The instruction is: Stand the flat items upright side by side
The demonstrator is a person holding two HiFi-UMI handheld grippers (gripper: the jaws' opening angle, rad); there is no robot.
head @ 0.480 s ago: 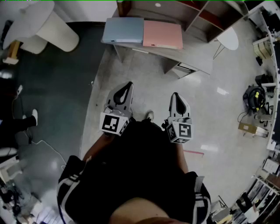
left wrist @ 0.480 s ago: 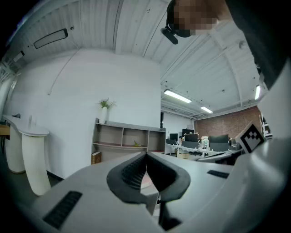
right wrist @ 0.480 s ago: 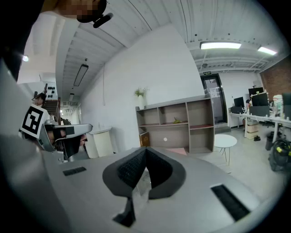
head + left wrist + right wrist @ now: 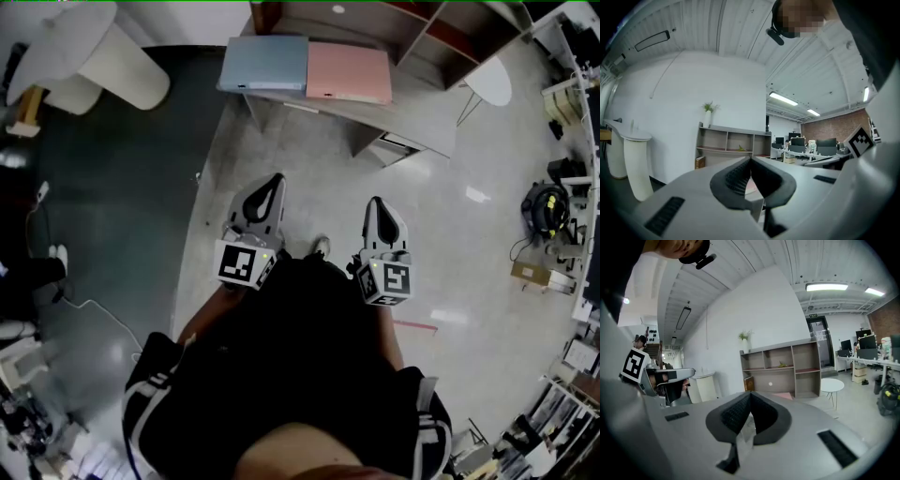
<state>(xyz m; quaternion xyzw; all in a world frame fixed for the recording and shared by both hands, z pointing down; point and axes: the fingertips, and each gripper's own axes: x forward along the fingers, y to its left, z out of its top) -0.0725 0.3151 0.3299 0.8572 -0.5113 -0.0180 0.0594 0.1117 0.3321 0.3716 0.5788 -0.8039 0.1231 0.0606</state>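
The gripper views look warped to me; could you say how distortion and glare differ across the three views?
Left gripper view: strong fisheye, dark rounded corners, straight lines bowed, a bright light strip. Right gripper view: same bowing, a glaring ceiling lamp. Head view: milder curving, light reflections on the glossy floor.

A white pedestal table (image 4: 122, 66) stands at eleven o'clock, an open wooden shelf unit (image 4: 394, 23) at twelve, a small round white table (image 4: 487, 84) at one.
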